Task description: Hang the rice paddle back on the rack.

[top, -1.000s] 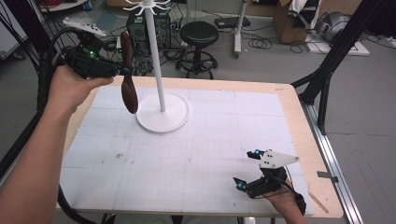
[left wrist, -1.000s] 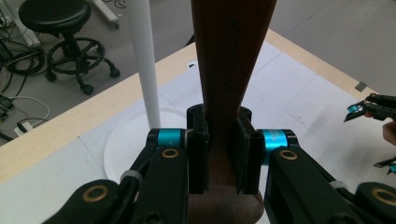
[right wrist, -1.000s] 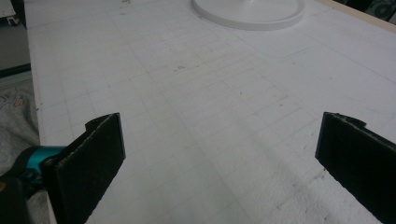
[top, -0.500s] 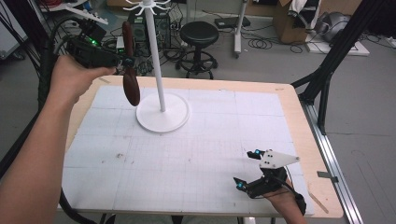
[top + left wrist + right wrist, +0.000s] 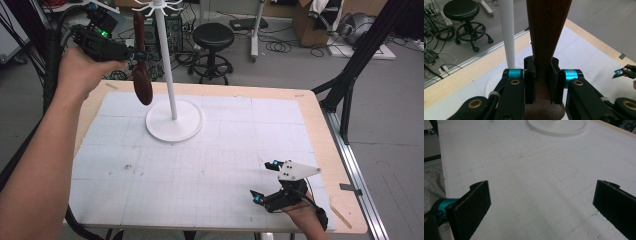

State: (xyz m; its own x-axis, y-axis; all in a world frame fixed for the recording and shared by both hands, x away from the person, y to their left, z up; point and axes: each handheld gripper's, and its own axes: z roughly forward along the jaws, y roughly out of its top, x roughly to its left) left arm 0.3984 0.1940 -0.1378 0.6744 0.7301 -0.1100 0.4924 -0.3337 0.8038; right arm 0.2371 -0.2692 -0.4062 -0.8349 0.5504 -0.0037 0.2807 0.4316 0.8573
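Two pads [image 5: 530, 82] of your left gripper [image 5: 541, 82] are pinched on the narrow neck of the brown wooden spoon [image 5: 142, 75], so it's clamped, with wood showing above and below the jaws. In the high view your left gripper [image 5: 127, 52] sits up in the air over the far-left corner of the table [image 5: 320, 130], forearm stretched forward from the bottom left, hand wrapped around the gripper body. Spoon hangs roughly upright, bowl end down, well clear of the white mat [image 5: 200, 170], just left of the white stand pole [image 5: 166, 65] and apart from it. Stand's round base [image 5: 174, 122] sits on the mat below and right of the spoon; hook arms at the top of the pole [image 5: 160, 6] are above the spoon's upper end. Your right gripper [image 5: 272, 187] rests low at the near-right of the mat, jaws spread wide with nothing between them; its own view shows the pads [image 5: 474, 202] far apart over bare gridded mat. Wide open mat between the two grippers. Right table edge is close to your right hand [image 5: 307, 220]; black stool [image 5: 214, 37] stands on the floor beyond the far edge.
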